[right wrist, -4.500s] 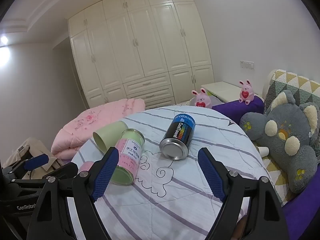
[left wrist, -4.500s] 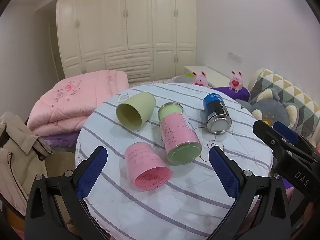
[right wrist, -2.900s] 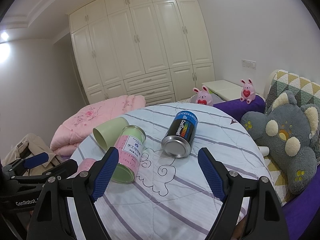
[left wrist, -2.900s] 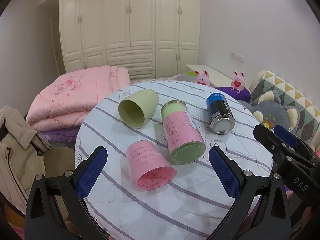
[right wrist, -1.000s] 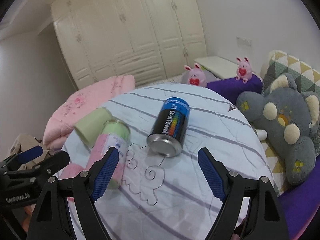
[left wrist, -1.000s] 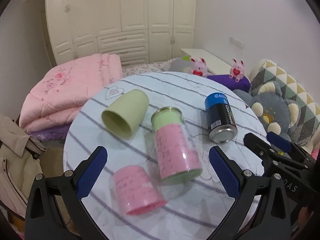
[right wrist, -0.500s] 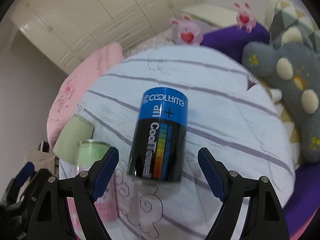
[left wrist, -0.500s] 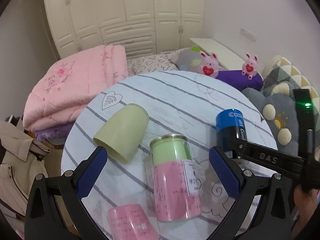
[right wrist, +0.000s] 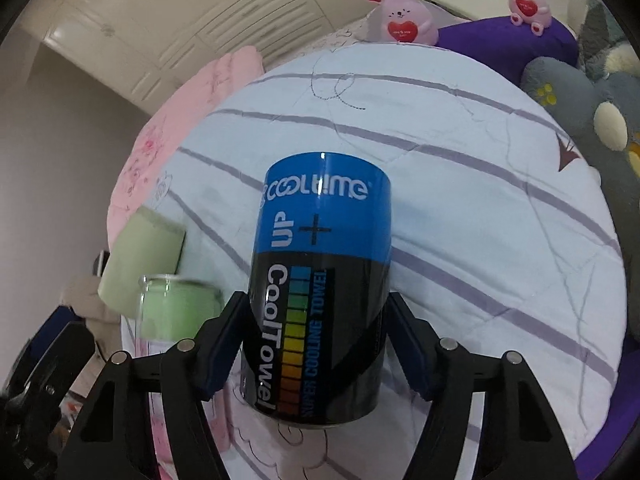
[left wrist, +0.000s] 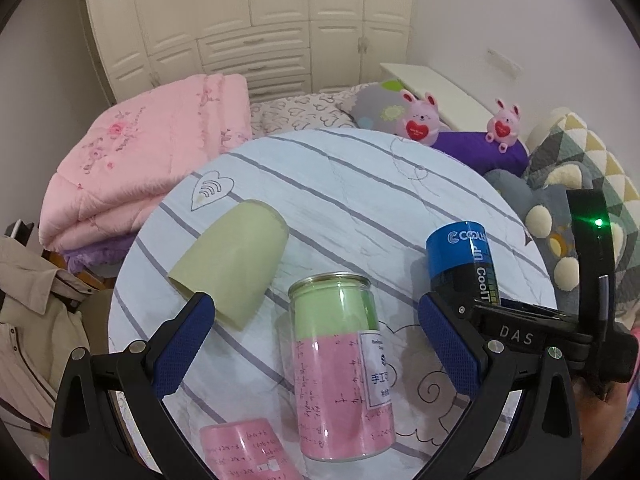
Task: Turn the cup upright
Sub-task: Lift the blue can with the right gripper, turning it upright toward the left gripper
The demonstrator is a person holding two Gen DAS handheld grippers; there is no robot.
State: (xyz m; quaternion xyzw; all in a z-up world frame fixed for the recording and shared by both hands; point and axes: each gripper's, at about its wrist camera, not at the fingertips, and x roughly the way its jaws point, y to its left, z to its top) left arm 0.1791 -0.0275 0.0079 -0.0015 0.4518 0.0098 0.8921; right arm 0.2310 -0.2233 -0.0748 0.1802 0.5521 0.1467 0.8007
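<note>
Right tool [right wrist: 316,350] clamps blue can [right wrist: 320,288] | lying (blue end away)

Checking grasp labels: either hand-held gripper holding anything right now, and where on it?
Right hand-held gripper clamps the blue-and-black can across its lower black body. Left hand-held gripper is open, empty.
</note>
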